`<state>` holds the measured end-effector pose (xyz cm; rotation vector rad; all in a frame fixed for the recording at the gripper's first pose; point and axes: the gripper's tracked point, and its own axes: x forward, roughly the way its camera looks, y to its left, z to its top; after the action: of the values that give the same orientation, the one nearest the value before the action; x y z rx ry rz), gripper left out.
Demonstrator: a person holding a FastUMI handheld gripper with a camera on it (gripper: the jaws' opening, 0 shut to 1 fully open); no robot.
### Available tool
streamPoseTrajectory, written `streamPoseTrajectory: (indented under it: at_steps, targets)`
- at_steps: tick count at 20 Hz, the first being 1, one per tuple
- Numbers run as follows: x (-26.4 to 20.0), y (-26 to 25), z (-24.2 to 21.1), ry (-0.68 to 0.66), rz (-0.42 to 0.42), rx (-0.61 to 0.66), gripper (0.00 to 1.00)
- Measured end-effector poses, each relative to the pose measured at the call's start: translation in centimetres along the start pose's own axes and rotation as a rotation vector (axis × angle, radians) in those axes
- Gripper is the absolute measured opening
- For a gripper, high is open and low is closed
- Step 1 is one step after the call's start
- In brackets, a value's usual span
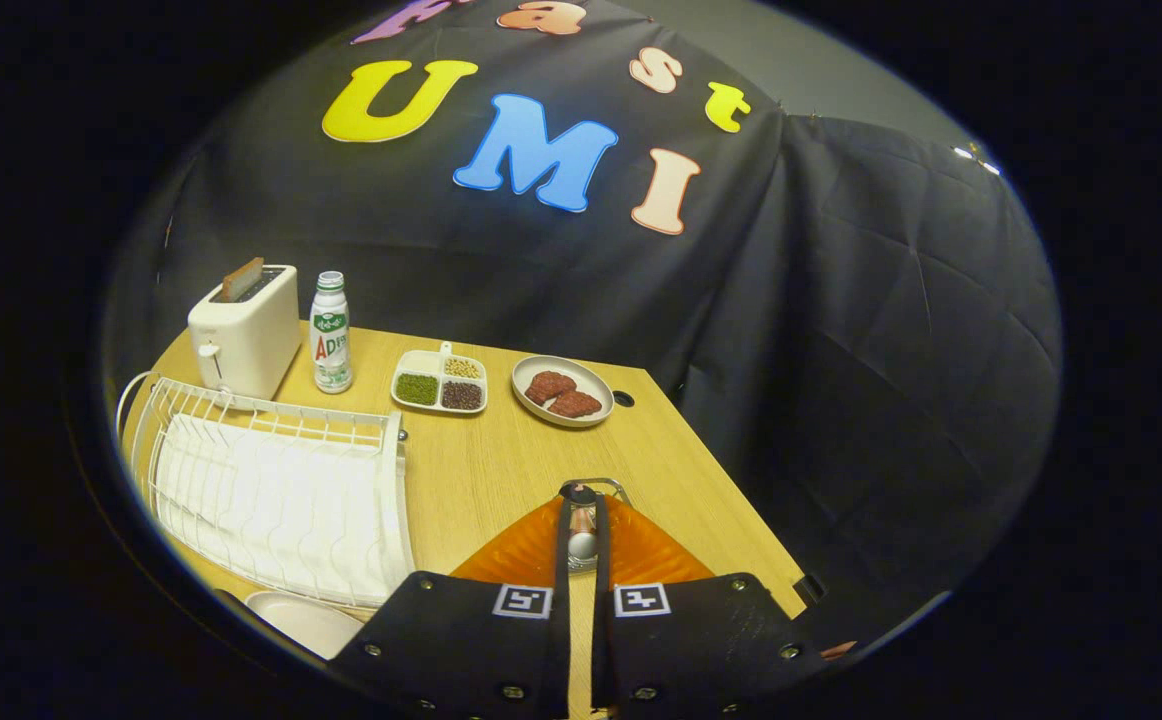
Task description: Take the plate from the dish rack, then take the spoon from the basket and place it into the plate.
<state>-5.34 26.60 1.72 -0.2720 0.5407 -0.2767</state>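
**Fingers closed on the spoon over the orange basket**

We see the gripper [582,512] with its two fingers drawn nearly together, leaving a thin slit between them. In that slit sits the spoon [582,545], a slim metal piece with a rounded shiny part, and both fingers press against its sides. Each finger carries a small square black-and-white marker near its base.

Directly under the fingers and spreading to either side of them lies the orange ridged basket [641,550]; a thin metal loop of it shows just past the fingertips. It rests on the wooden table [501,460].

To the left of the fingers, close by, is the white plate [306,622], lying flat on the table at the near end of the white wire dish rack [271,490]. The rack stretches ahead and to the left of the fingers.

Beyond the rack stands a cream toaster [246,335] with a brown slice upright in its slot. Just beside it is a white bottle [330,335] with a green cap and a printed green, white and red label. Well ahead of the fingers sit a divided dish [439,382] of green, dark and pale beans, and next to it a round dish [562,390] holding two reddish-brown pieces
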Motion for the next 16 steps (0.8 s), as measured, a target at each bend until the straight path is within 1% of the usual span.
streamPoseTrajectory:
  at_steps: [9,16]
  targets:
    - [-6.6,4.6,1.8,-0.081,0.100,-0.015,0.08]
    - [-11.5,8.4,0.7,-0.114,0.180,-0.053,0.08]
